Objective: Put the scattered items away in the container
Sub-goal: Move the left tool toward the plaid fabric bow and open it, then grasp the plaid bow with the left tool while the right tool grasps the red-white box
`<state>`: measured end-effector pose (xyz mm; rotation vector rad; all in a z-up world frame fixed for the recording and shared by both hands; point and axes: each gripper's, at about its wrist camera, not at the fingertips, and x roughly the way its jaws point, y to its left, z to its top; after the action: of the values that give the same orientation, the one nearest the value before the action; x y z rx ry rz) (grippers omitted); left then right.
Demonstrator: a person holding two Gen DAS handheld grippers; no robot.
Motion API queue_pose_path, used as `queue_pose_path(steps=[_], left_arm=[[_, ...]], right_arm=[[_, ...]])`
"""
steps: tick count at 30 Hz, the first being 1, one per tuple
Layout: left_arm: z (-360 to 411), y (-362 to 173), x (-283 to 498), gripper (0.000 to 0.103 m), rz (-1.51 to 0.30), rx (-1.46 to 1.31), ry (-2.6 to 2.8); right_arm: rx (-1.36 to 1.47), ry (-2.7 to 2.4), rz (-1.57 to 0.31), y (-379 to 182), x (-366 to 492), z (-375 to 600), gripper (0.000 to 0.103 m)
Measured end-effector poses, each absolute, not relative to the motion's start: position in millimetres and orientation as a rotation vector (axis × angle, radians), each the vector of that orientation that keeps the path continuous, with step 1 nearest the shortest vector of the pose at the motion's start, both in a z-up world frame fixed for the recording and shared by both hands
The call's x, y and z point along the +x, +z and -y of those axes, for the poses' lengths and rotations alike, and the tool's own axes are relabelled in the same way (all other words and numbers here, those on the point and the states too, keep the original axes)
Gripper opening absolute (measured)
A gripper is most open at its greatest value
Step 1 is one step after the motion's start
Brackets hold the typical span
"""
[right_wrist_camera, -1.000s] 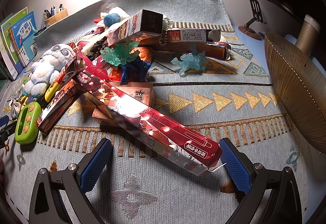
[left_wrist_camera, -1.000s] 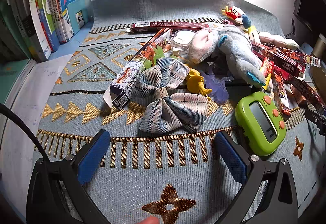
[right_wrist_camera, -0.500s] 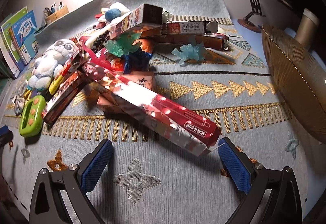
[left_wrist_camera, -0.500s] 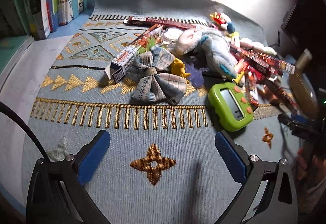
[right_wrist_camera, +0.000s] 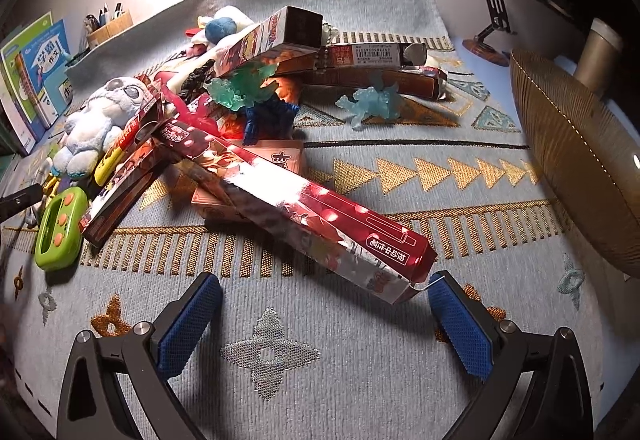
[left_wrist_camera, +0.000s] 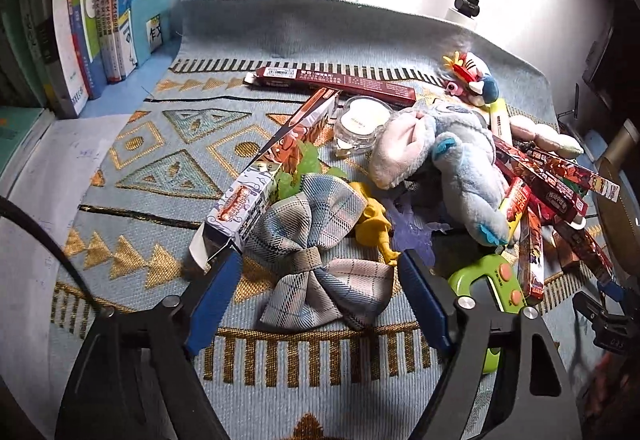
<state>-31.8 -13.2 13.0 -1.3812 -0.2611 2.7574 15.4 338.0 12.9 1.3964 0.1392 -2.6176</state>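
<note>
The left claw (left_wrist_camera: 320, 304) is closing around the plaid bow (left_wrist_camera: 316, 244), which lies on the rug (left_wrist_camera: 160, 160) between the blue pads; they do not yet press it. A white box (left_wrist_camera: 256, 192) touches the bow's left side, a yellow toy (left_wrist_camera: 376, 228) its right. The right claw (right_wrist_camera: 324, 324) stands wide open and holds nothing, the end of a red box (right_wrist_camera: 320, 212) just above it. The woven basket (right_wrist_camera: 576, 168) sits at the right edge of the counter.
</note>
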Motion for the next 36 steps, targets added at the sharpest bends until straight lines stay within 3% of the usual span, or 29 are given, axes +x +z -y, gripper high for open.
queue_pose_path(steps=[3, 8, 12, 19, 21, 22, 23, 26, 30, 31, 34, 36], left_arm=[[14.0, 13.4, -31.5, 0.074, 0.28, -1.36, 2.758], [22.5, 14.7, -25.1, 0.053, 0.376, -1.304, 2.746], [29.3, 19.6, -18.3, 0.053, 0.461, -1.237, 2.717], [26.9, 9.9, -32.4, 0.053, 0.459, -1.296, 2.707], [27.4, 9.1, -33.2, 0.043, 0.47, -1.293, 2.716], [28.8, 8.5, -32.7, 0.027, 0.508, -1.274, 2.69], [29.9, 7.9, -31.6, 0.02, 0.552, -1.254, 2.663], [27.7, 9.8, -24.4, 0.018, 0.546, -1.21, 2.701], [29.3, 20.8, -10.9, 0.018, 0.553, -1.069, 2.723], [30.8, 21.4, -9.8, 0.018, 0.566, -1.055, 2.726], [36.8, 24.6, -6.1, 0.018, 0.609, -0.991, 2.718], [39.9, 25.3, -5.1, 0.018, 0.631, -0.975, 2.709]], right_arm=[[1.397, -2.618, -0.14, 12.9, 15.4, -338.0, 0.103], [1.396, -2.617, -0.14, 12.8, 15.5, -338.1, 0.103], [1.395, -2.619, -0.14, 12.7, 15.5, -338.0, 0.103], [1.394, -2.619, -0.141, 12.6, 15.7, -338.1, 0.103], [1.394, -2.619, -0.141, 12.6, 15.7, -338.0, 0.103], [1.394, -2.619, -0.14, 12.6, 15.7, -338.1, 0.103], [1.393, -2.619, -0.138, 12.7, 15.7, -338.2, 0.103], [1.36, -2.612, -0.065, 17.0, 18.3, -343.5, 0.103], [1.177, -2.589, 0.206, 36.8, 33.9, -372.0, 0.101], [1.155, -2.604, 0.227, 41.0, 35.5, -376.1, 0.094], [1.148, -2.587, 0.18, 52.5, 25.6, -374.5, 0.078], [1.126, -2.556, 0.076, 60.7, 16.0, -363.0, 0.078]])
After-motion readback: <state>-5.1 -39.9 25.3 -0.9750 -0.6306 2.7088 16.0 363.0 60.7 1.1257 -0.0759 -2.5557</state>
